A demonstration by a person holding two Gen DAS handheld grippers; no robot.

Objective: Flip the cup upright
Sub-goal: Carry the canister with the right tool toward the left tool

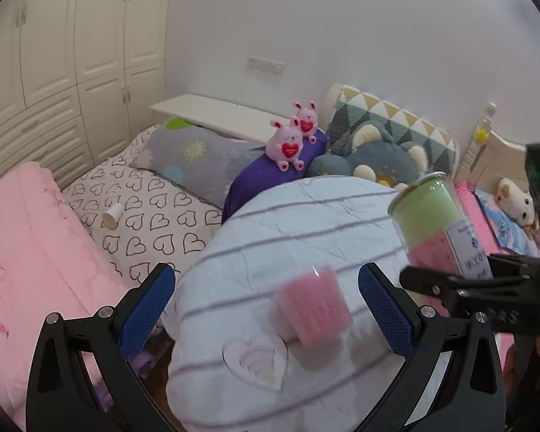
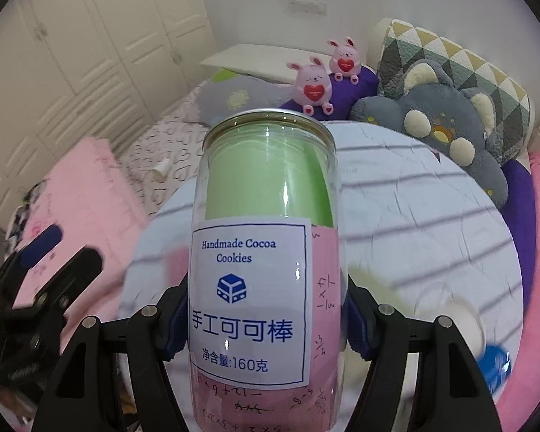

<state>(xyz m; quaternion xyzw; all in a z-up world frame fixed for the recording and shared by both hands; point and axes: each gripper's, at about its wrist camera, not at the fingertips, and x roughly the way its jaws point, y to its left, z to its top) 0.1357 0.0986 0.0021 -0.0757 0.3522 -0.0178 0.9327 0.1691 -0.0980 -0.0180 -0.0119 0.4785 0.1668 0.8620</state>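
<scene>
The round table (image 1: 306,216), under a pale blue striped cloth, fills the ground ahead of both grippers; its near edge is cut off below the frame. The clear cookie jar (image 2: 262,252), lined with green and pink paper, is pinched at its lower body by the right gripper (image 2: 266,327), whose pads are mostly hidden behind it; its bottom is out of frame. The left gripper (image 1: 266,309) has its 2 blue-padded jaws spread wide, gripping nothing. Between and just beyond them sits the pink cup (image 1: 315,311), badly blurred, so I cannot tell its orientation. A clear heart-shaped coaster (image 1: 255,361) lies beside it.
</scene>
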